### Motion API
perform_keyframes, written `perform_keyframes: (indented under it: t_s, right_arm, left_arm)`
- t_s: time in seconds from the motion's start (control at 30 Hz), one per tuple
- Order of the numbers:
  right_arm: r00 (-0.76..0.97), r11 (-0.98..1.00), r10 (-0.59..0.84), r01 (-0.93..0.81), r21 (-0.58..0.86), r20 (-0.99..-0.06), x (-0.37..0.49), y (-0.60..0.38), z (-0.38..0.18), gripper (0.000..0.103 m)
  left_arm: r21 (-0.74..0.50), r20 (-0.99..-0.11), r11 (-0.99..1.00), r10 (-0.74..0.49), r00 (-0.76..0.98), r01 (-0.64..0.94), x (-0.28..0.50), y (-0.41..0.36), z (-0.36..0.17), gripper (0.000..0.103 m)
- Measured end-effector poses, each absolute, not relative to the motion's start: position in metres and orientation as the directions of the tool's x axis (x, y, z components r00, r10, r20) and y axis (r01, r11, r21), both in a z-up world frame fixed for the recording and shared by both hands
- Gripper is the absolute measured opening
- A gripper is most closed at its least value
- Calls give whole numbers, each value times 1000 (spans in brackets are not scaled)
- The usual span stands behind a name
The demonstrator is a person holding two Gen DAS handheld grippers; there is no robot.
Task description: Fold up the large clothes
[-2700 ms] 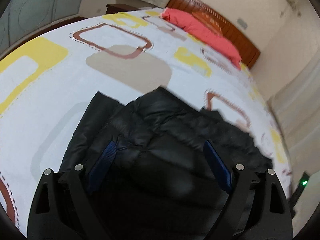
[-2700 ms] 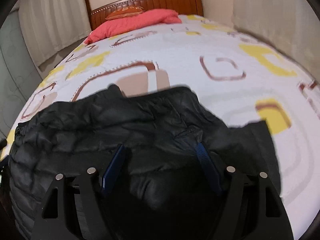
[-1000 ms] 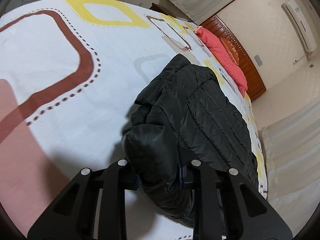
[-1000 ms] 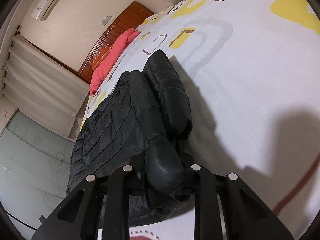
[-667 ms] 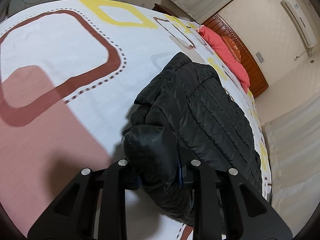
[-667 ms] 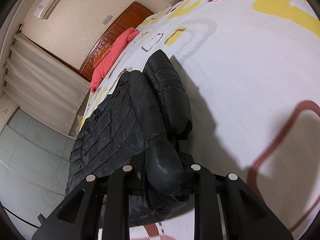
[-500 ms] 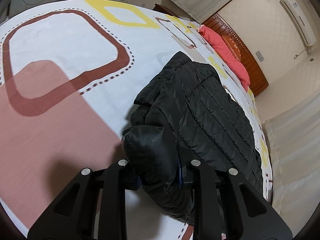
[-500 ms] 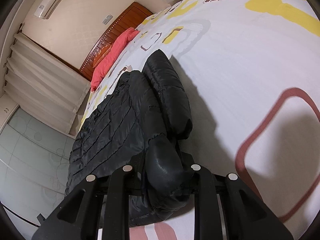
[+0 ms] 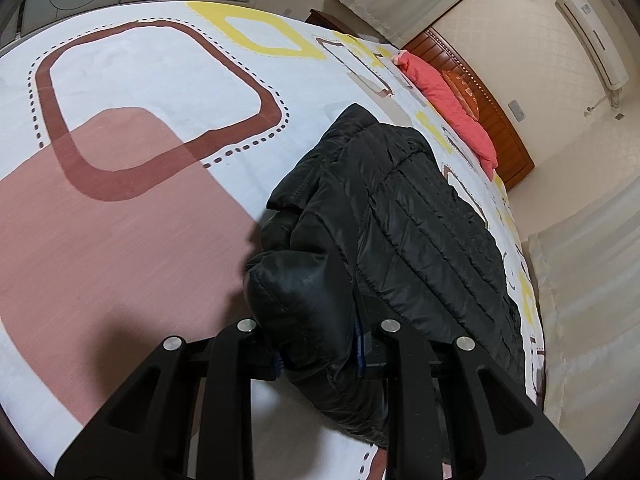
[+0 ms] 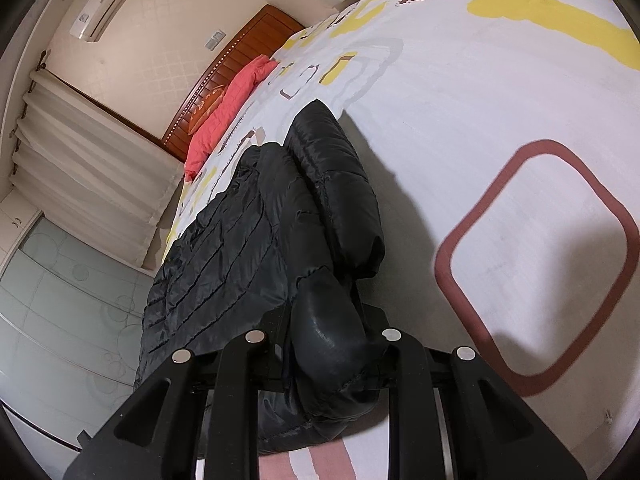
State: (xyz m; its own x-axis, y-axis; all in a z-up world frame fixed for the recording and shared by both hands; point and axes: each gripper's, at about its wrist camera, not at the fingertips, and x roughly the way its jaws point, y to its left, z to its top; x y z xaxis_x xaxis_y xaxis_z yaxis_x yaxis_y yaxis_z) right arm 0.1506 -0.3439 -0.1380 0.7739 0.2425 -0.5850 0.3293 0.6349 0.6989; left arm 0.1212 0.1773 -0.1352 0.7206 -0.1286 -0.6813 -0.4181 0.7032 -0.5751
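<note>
Two claws are clamped on the black quilted jacket [image 9: 404,216]: left claw [image 9: 318,354] pinches a bunched fold at one end, right claw [image 10: 332,354] pinches a fold at the other. Beyond both claws the jacket stretches out over the bed [image 9: 152,80]. Past the jacket, a red pillow [image 9: 452,108] lies against the wooden headboard [image 9: 500,128].

The patterned bed [image 9: 160,72] bears a black quilted jacket [image 9: 420,216] and coral pillow [image 9: 452,108].
</note>
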Motion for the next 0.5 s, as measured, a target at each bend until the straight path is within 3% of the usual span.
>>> perform_keyframes:
  t_s: [0.17,0.23,0.3,0.37,0.4,0.5]
  right_arm:
    - [773,645,244,322,694,-585,154,-346,-140,23]
    - [774,650,243,317,691,-585,155,-348,-140,28]
    - [778,641,236,326,695,-582,154,-351,-141,36]
    - [787,631,219,337,699,-577,152,-356,-142,45]
    - [791,625,203,349,698,-577,150,-359,-142,53]
    - [794,615,175,373,695,-582,143,-370,-143,56]
  left_arm:
    - [-590,-671,701,-149,726,-401,118,180,-137,25]
    - [-595,-669,695,-152,727,-403,119,184,-137,32]
    - [-616,-661,664,-143,736,-424,114,191,-138,56]
    - [-628,-656,643,-134,743,-438,108,196,-138,68]
    - [-629,-657,635,-127,743,-449,106,199,-139,69]
    - [-606,-686,636,-113,719,-478,103,208,-144,69]
